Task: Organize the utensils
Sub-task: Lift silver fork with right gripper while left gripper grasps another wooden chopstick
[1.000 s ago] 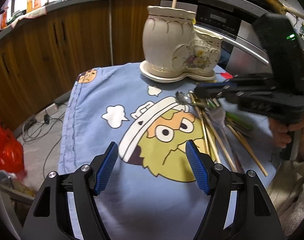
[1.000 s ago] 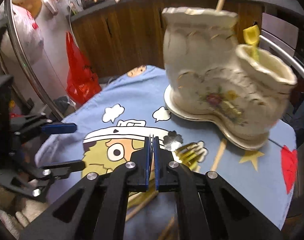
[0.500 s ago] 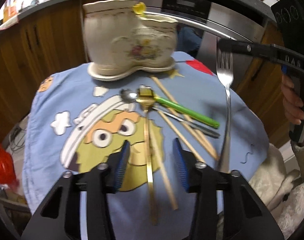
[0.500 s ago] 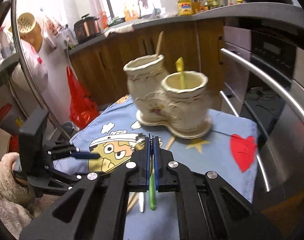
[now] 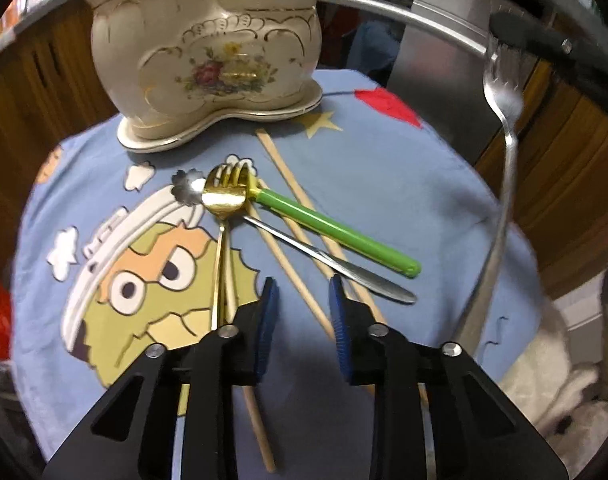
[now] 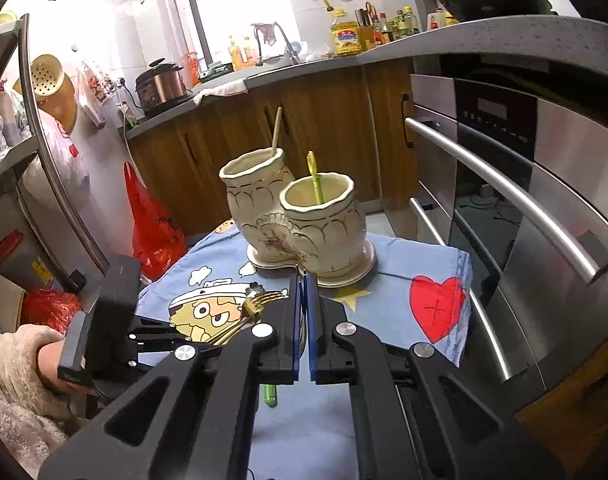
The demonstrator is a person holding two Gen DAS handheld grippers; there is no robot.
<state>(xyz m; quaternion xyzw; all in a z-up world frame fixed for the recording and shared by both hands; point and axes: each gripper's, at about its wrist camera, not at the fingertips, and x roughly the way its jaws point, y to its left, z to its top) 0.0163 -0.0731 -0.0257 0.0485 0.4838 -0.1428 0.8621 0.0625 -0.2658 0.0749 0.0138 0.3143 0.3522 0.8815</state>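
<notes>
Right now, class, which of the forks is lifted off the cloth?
The plain silver fork, held up at the right in the right gripper's jaws. The gold fork and green-handled fork lie on the cloth.

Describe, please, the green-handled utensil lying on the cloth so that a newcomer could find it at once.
Start at the cream ceramic holder standing on the blue cartoon cloth; a heap of utensils lies on the cloth in front of it. The green-handled utensil lies slantwise across the wooden chopsticks, beside a silver spoon. It alone has a bright green plastic handle; its neighbours are wood, silver or gold.
</notes>
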